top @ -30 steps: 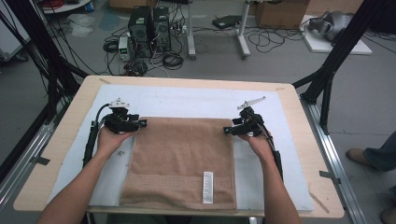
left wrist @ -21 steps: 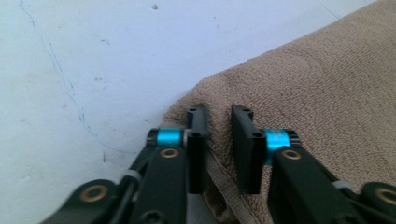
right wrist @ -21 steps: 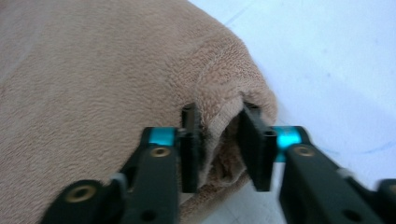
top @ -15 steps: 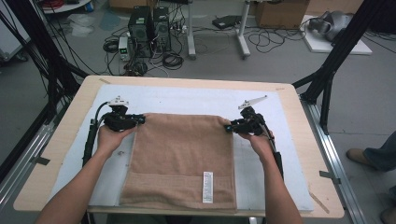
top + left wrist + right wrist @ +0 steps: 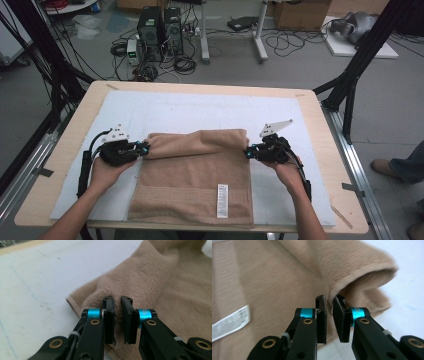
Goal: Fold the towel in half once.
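Counter [image 5: 320,125] with white mat, tan towel [image 5: 195,185] lying mid-counter, far edge lifted and rolled toward the person; left gripper [image 5: 143,148] and right gripper [image 5: 248,152] jaws just closed, each pinching a far corner; white label [image 5: 222,200] near front edge

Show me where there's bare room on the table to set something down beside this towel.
Free: the white mat beyond the towel, and the mat strip right of the towel, nearer than the right gripper. Crowded: the towel's lifted far corners, pinched by the left gripper and the right.
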`<state>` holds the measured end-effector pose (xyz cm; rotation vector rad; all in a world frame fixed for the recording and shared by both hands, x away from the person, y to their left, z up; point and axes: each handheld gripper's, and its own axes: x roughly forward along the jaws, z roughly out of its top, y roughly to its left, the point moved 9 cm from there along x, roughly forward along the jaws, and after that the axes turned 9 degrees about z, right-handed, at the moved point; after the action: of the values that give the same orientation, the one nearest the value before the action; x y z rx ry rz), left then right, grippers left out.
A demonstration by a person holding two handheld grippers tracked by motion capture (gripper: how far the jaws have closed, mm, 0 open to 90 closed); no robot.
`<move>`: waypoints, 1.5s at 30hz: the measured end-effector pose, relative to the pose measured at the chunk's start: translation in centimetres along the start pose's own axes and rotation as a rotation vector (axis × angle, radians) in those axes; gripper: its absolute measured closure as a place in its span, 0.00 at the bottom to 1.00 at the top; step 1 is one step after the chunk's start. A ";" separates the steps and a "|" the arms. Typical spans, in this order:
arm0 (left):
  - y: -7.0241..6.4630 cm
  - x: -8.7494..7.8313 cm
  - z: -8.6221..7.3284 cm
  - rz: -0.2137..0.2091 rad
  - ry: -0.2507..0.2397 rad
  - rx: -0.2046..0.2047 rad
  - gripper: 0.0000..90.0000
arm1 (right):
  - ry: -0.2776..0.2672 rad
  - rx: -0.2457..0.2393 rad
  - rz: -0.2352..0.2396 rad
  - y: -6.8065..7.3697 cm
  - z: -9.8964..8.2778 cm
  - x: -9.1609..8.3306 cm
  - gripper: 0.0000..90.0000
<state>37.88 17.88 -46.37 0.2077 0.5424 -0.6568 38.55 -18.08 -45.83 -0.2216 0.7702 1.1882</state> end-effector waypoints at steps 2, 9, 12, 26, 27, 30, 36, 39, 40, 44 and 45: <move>-0.6 -0.1 -0.6 -0.020 0.013 0.013 0.86 | 0.023 -0.013 0.009 0.4 -0.2 0.0 0.85; 2.0 -0.5 2.9 0.040 -0.072 -0.072 0.65 | -0.092 0.013 -0.104 -1.7 3.9 -2.1 0.60; 2.8 1.3 4.3 0.055 -0.040 -0.077 0.62 | -0.068 0.029 -0.107 -3.2 4.9 -0.8 0.53; 1.4 3.6 3.0 -0.001 0.091 -0.013 0.91 | 0.041 0.050 -0.068 -3.6 3.6 1.7 0.90; 1.0 3.0 3.1 -0.004 0.073 -0.005 0.92 | 0.032 0.025 -0.063 -2.8 3.7 1.3 0.90; -0.3 0.9 2.9 -0.022 0.027 0.035 0.92 | 0.025 -0.025 -0.056 -0.4 3.2 0.3 0.90; -3.5 -1.3 -1.9 -0.131 0.116 0.111 0.76 | 0.120 -0.007 0.073 3.9 -2.2 1.2 0.76; -3.1 -2.2 -1.0 -0.127 0.062 0.093 0.73 | 0.065 -0.029 0.080 4.9 -1.5 0.2 0.73; -2.8 -2.3 -0.4 -0.122 0.041 0.072 0.72 | 0.038 -0.045 0.071 4.8 -0.7 -0.2 0.71; -1.4 -1.6 1.5 -0.083 0.011 0.049 0.72 | 0.010 -0.054 0.038 3.4 1.6 -0.4 0.67; -1.3 -1.2 1.4 -0.072 0.019 0.044 0.72 | 0.023 -0.046 0.025 3.0 1.8 -0.1 0.66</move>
<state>36.91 17.01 -44.58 0.2372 0.5557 -0.7374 36.65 -16.03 -43.81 -0.2644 0.7680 1.2292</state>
